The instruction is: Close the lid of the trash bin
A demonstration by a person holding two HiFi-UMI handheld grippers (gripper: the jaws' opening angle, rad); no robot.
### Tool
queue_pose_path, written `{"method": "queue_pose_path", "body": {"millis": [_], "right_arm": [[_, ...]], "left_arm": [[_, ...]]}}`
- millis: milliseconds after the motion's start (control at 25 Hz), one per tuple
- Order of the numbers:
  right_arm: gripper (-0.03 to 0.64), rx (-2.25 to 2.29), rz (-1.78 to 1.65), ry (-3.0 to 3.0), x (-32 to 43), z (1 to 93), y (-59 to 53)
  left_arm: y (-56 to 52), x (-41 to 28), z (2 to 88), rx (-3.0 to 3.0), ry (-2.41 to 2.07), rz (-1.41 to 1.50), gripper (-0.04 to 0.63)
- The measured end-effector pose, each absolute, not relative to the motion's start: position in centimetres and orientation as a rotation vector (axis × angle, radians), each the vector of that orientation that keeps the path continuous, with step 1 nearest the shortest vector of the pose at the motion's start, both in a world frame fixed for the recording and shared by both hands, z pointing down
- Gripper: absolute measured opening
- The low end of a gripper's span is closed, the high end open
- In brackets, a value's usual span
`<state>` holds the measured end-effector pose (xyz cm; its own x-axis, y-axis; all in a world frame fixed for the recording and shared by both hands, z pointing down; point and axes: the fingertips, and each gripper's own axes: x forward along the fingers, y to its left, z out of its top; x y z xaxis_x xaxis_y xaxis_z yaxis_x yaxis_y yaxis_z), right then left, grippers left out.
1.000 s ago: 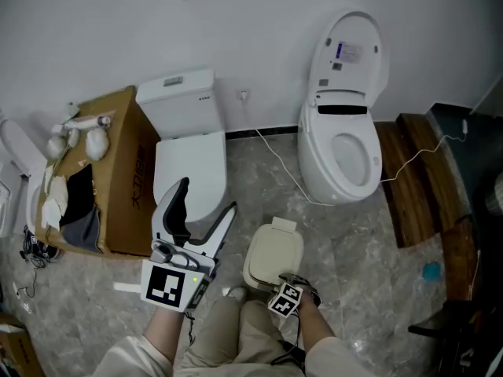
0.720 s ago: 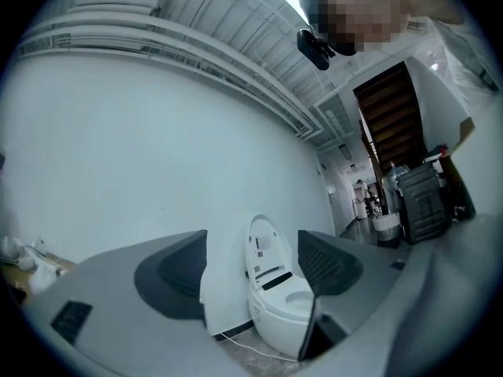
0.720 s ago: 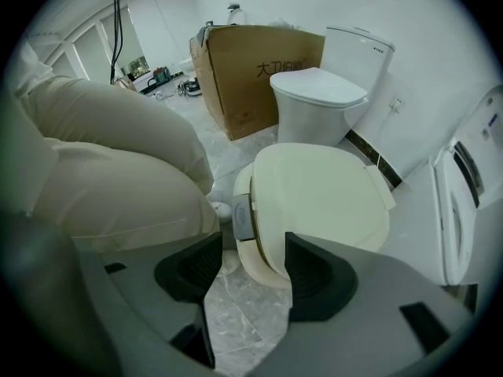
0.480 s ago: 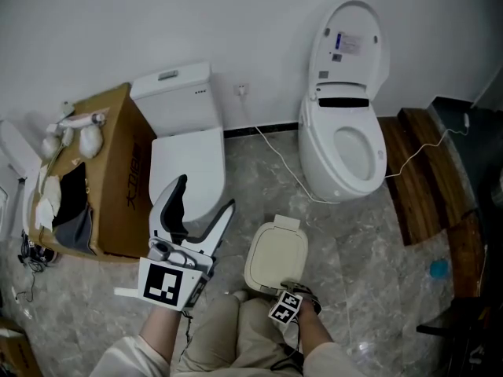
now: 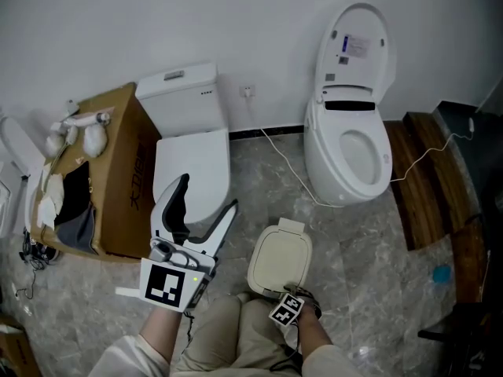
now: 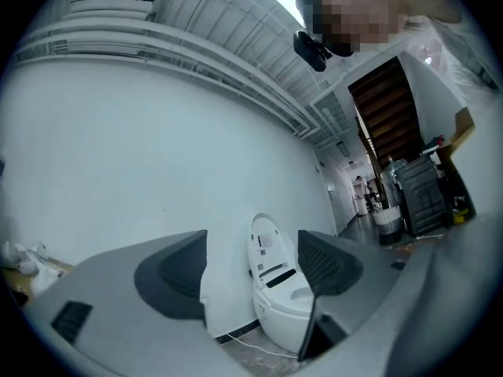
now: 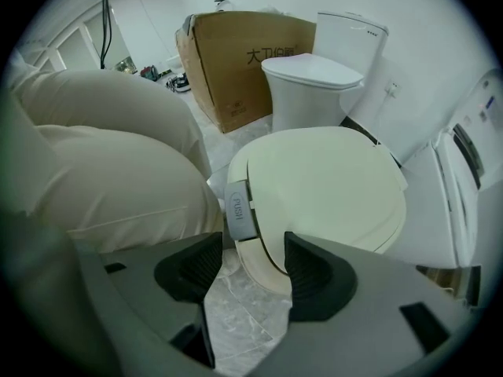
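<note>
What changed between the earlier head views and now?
The right gripper sank a little toward the front edge of the trash bin lid, jaws apart, holding nothing. Nothing was grasped or released. The lid stayed shut, and the left gripper stayed open and empty.
</note>
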<state>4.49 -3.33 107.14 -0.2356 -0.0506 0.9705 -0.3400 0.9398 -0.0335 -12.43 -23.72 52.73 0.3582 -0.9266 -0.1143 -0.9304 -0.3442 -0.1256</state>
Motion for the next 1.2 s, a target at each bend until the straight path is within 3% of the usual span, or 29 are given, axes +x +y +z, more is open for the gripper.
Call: {"method": "queue_pose_path", "body": {"millis": [440, 560, 720, 920, 1080, 1200], "right_arm": [[0.241, 0.196, 0.326, -1.67, 4.8, 107.5, -3.2], [0.235, 0.246, 0.376, -1.675, 4.5, 104.0, -4.7], [0.235, 0.612, 0.421, -1.877, 3.3, 91.4, -12.5], [0.235, 1.176, 0.42, -2.139, 5.2, 68.8, -22.1], [0.236, 1.472, 0.27, -2.368, 6.2, 51.2, -24.7], [0.224, 1.592, 0.127, -2.509, 6.2, 42.9, -24.4]], "left_arm": [[-24.6, -12.7, 51.0, -2.443, 1.706, 0.111, 0.345], [-24.8, -12.4, 48.3, -2.45, 1.694, 0.136, 0.345], [-25.4, -12.0, 41.5, -2.476, 1.68, 0.17, 0.345], [-24.2, -10.9, 34.5, -2.557, 1.653, 0.174, 0.345], [-22.7, -9.8, 32.4, -2.642, 1.634, 0.165, 0.345], [-21.9, -8.3, 32.1, -2.657, 1.584, 0.179, 0.344]]}}
